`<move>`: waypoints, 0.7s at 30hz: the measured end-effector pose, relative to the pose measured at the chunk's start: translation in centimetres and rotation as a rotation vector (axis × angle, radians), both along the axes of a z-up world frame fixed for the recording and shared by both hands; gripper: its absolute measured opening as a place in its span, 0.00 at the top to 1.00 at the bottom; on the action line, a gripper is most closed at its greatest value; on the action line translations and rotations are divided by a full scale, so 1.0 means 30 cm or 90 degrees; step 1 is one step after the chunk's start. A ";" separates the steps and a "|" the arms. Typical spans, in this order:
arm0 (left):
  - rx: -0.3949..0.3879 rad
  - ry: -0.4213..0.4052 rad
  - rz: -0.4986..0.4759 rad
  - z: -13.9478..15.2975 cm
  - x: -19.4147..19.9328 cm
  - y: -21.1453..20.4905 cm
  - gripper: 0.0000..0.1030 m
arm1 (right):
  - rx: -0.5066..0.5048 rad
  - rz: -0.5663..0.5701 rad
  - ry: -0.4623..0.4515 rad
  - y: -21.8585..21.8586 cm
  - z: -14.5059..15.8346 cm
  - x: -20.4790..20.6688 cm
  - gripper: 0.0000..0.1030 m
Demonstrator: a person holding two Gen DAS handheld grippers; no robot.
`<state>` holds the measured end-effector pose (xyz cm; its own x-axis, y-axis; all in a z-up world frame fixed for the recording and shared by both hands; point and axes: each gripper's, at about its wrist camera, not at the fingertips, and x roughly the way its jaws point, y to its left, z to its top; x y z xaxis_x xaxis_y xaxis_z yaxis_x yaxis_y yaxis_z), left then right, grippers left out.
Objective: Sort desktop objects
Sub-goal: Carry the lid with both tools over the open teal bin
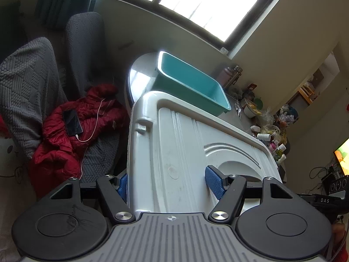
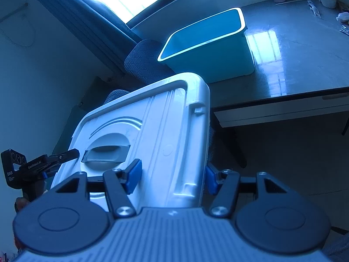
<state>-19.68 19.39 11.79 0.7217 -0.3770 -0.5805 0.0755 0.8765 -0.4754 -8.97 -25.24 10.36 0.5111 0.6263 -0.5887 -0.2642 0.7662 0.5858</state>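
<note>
One white lid [image 1: 174, 152], one teal bin [image 1: 194, 83]

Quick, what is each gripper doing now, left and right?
Left gripper: closed on one edge of the white lid.
Right gripper: closed on the opposite edge of the same lid.

lids: 1 white lid [image 1: 174, 144] | bins: 1 teal bin [image 1: 192, 83] | tools: 2

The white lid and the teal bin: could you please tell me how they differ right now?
The white lid is flat, ribbed and held off the table, gripped at each side by the left gripper and right gripper; the teal bin is deep, open-topped and rests on the table. Both are rectangular plastic.
</note>
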 end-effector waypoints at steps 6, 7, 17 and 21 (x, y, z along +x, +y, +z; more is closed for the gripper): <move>-0.001 0.002 0.005 0.006 0.081 -0.006 0.32 | 0.000 0.004 0.002 -0.004 0.009 0.061 0.42; -0.002 0.003 0.006 0.006 0.097 -0.004 0.32 | -0.001 0.005 0.002 -0.004 0.011 0.075 0.42; -0.001 -0.003 0.012 0.019 0.282 -0.030 0.32 | -0.002 0.012 -0.005 -0.013 0.028 0.230 0.42; 0.000 -0.007 0.018 0.022 0.338 -0.049 0.32 | -0.001 0.016 -0.012 -0.023 0.028 0.278 0.42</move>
